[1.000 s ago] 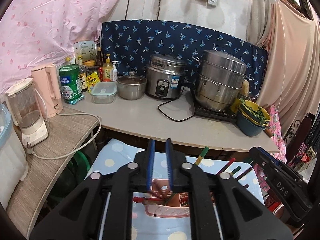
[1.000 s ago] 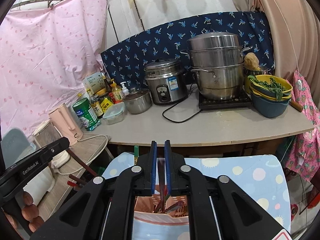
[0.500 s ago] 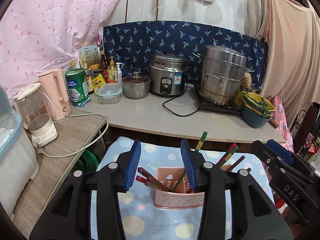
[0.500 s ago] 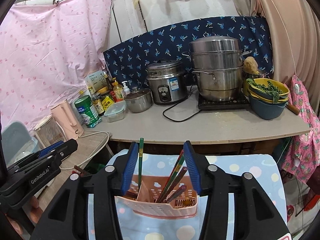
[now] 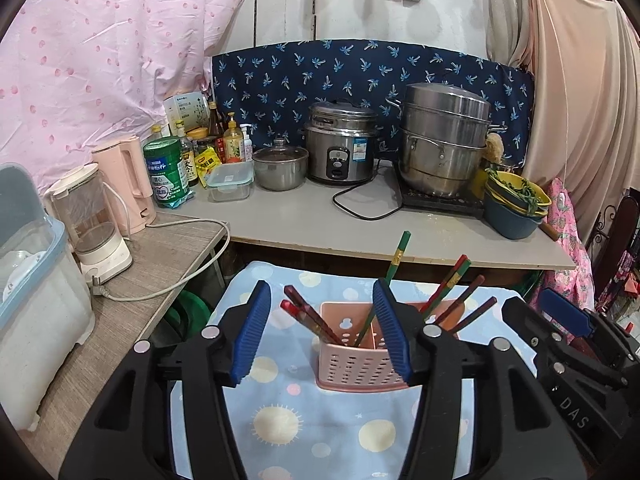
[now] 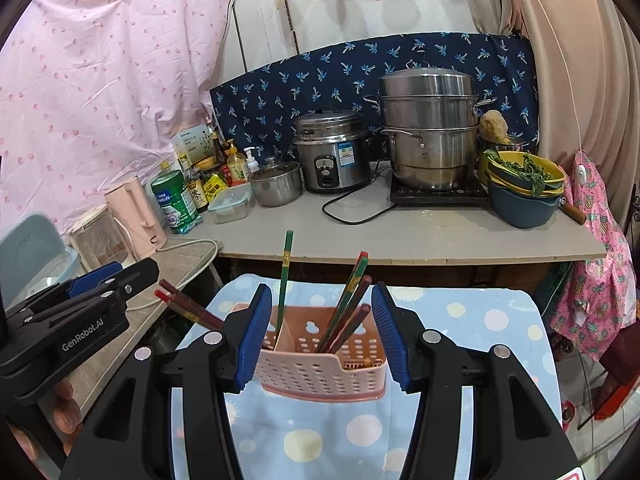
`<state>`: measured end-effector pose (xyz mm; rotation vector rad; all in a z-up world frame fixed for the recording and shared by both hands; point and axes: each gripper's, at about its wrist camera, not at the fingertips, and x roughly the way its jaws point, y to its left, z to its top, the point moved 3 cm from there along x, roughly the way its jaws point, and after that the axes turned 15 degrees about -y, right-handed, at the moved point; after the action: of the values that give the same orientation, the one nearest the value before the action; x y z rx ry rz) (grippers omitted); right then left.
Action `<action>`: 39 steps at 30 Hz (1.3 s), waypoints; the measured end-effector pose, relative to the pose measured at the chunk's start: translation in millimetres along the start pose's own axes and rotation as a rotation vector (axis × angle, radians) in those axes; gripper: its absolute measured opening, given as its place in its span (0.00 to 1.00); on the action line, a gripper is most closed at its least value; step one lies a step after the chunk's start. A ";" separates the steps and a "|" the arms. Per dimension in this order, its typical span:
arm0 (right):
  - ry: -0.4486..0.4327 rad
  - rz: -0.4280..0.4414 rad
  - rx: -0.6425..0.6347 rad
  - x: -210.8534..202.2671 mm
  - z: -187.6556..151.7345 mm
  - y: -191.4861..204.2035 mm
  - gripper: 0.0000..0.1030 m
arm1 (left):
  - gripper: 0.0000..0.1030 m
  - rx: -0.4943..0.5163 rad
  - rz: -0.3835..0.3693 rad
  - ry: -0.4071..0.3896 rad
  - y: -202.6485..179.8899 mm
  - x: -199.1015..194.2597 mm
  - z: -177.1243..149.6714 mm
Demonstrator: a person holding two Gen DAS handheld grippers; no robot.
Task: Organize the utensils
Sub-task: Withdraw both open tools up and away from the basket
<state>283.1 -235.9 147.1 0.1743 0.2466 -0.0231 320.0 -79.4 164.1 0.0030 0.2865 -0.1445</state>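
I find the pink basket [image 5: 362,354] standing upright on a blue spotted cloth [image 5: 320,432], in front of the grey worktop [image 5: 360,224]. It holds several chopsticks [image 6: 344,312]: a dark red pair leans out to the left, a single green one [image 5: 394,266] stands nearly upright, and the rest lean to the right in the other compartment. My left tool [image 5: 326,332] hangs just short of the basket, its jaws opening and about half spread, with nothing pressed between the blue pads [image 5: 252,332]. My right tool [image 6: 320,336] is in the same condition: jaws opening, about half spread, the basket seen between the pads but apart from them. Each tool shows at the edge of the other's view. On the worktop behind stand a rice cooker [image 5: 342,142], a stacked steamer [image 5: 444,140] and a small lidded pot [image 5: 280,164], well apart from the basket.
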 end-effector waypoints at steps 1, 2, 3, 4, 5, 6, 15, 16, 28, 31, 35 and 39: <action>0.002 0.000 -0.002 -2.7 -1.8 1.0 0.49 | 0.49 0.000 0.001 0.002 0.1 -2.3 -1.1; 0.003 -0.002 -0.007 -5.8 -3.9 2.1 0.49 | 0.50 0.001 0.000 0.003 0.0 -5.0 -2.9; 0.003 -0.004 -0.010 -8.6 -5.8 2.8 0.50 | 0.50 0.002 0.001 0.005 0.0 -7.3 -4.3; 0.004 -0.003 -0.011 -11.6 -7.7 3.5 0.51 | 0.50 0.005 0.004 0.007 0.1 -9.3 -5.9; 0.005 -0.002 -0.010 -14.9 -9.7 4.2 0.52 | 0.50 0.007 0.006 0.011 0.2 -11.9 -8.1; 0.005 -0.002 -0.010 -17.5 -11.2 4.3 0.52 | 0.50 0.009 0.007 0.012 -0.3 -13.8 -9.6; 0.021 -0.015 -0.030 -38.4 -26.7 8.5 0.54 | 0.59 0.025 0.023 0.031 -1.7 -31.2 -28.8; 0.023 -0.017 -0.030 -40.5 -28.7 8.7 0.55 | 0.60 0.022 0.024 0.034 -0.9 -32.7 -30.8; 0.060 -0.040 -0.044 -56.4 -51.3 8.0 0.59 | 0.70 0.025 0.050 0.069 3.9 -43.7 -58.9; 0.069 -0.051 -0.048 -59.2 -57.9 6.4 0.59 | 0.76 0.026 0.058 0.077 5.6 -45.0 -65.2; 0.078 -0.064 -0.045 -63.3 -66.3 2.8 0.64 | 0.80 0.024 0.069 0.090 7.1 -46.8 -74.4; 0.093 -0.082 -0.047 -64.9 -73.8 -1.3 0.64 | 0.82 0.027 0.074 0.109 9.1 -47.2 -84.2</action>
<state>202.3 -224.2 92.3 0.1189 0.3469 -0.0908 252.7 -61.7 96.5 0.0478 0.3926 -0.0745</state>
